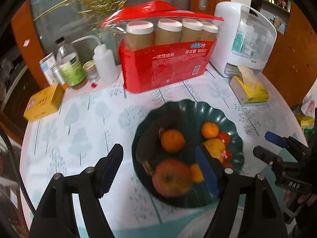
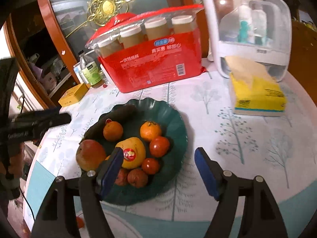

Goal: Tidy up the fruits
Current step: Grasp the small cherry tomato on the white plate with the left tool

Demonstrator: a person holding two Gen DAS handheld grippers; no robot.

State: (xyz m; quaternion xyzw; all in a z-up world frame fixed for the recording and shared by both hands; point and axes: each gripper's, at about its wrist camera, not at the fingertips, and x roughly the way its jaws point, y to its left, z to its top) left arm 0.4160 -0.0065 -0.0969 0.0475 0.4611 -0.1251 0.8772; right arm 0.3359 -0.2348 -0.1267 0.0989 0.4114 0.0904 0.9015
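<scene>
A dark green scalloped plate point(image 1: 198, 107) point(image 2: 175, 117) sits on the tree-patterned tablecloth and holds the fruit. In the right wrist view I see an orange point(image 2: 113, 130), a mandarin point(image 2: 150, 130), a yellow fruit with a red sticker point(image 2: 136, 148), two tomatoes point(image 2: 159, 145) and a red-yellow mango-like fruit point(image 2: 91, 154) at the plate's left rim. A dark long item point(image 2: 122, 111) lies at the back. My left gripper point(image 1: 157, 148) hovers open above the plate, empty. My right gripper point(image 2: 158, 150) is open too, with nothing pressed between its pads; it also shows at the right edge point(image 1: 277, 148).
Behind the plate stands a red pack of paper cups point(image 1: 164, 63) point(image 2: 156, 59). A white dispenser box point(image 1: 243, 39) and a yellow tissue box point(image 2: 257, 95) are at the back right. Bottles and jars point(image 1: 73, 69) and a yellow carton point(image 1: 43, 103) crowd the back left.
</scene>
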